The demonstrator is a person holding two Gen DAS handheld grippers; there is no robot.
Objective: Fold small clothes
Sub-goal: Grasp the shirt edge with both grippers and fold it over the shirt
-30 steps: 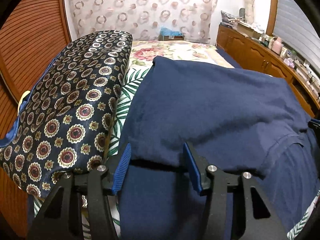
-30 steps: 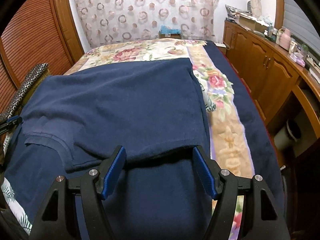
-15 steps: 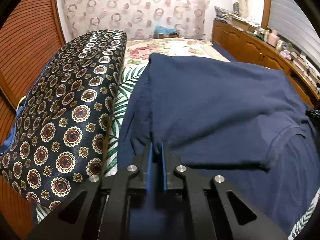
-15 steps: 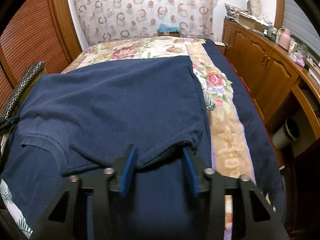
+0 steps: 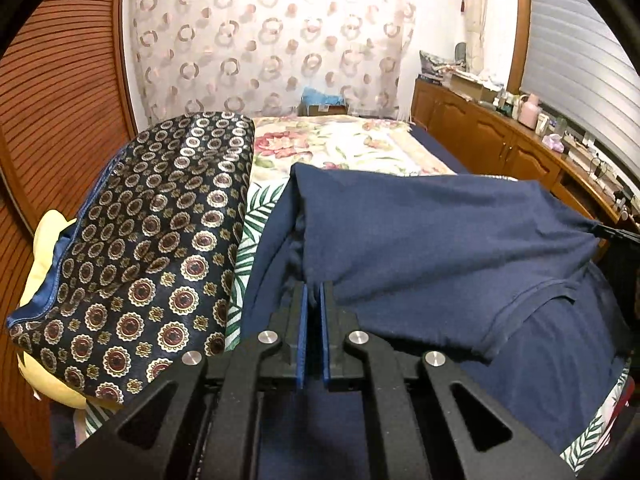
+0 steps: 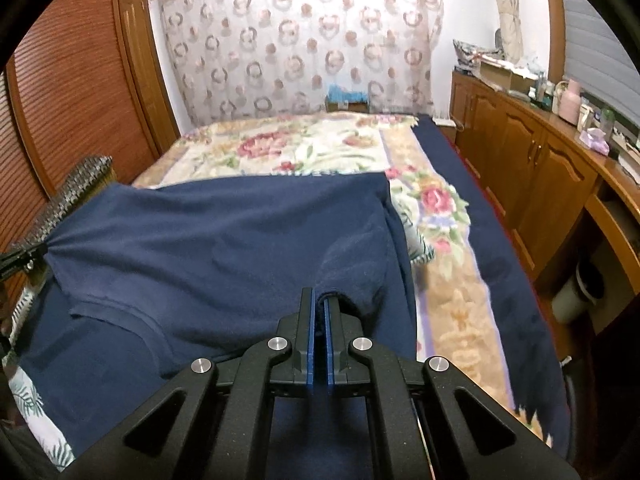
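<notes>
The bed (image 6: 452,292) fills both views, with its flowered spread running away beyond the fingertips and a dark blue border along the side to the right of the right gripper's fingers. On the far side of the left gripper's fingers, to their left, lies a big cushion (image 5: 160,240) in a dark medallion print, close beside the cloth but not on it.

The navy shirt (image 5: 432,248) is spread across the bed straight ahead of both pairs of fingers, already doubled over itself: its near edge is raised off the layer below and pulled into two small peaks, one at each grip. A seamed collar or sleeve edge shows between the two grips, lying loose.

The left gripper (image 5: 313,304) is closed almost fully, its blue pads pinching the near-left corner of the shirt's upper layer. The right gripper (image 6: 319,306) is likewise closed tight on the near-right corner, a small bunch of cloth caught between its pads. Each gripper's tip shows at the edge of the other's view, with the hem stretched between them.

The shirt looks light, soft and limp, a brushed knit that should not slip easily from the pads but will sag wherever it is unsupported. Corners along the hem seem the right places to hold, as now: two grips well apart keep the edge straight. A pinch on one layer only would probably let the fold open, so both layers need catching together.
</notes>
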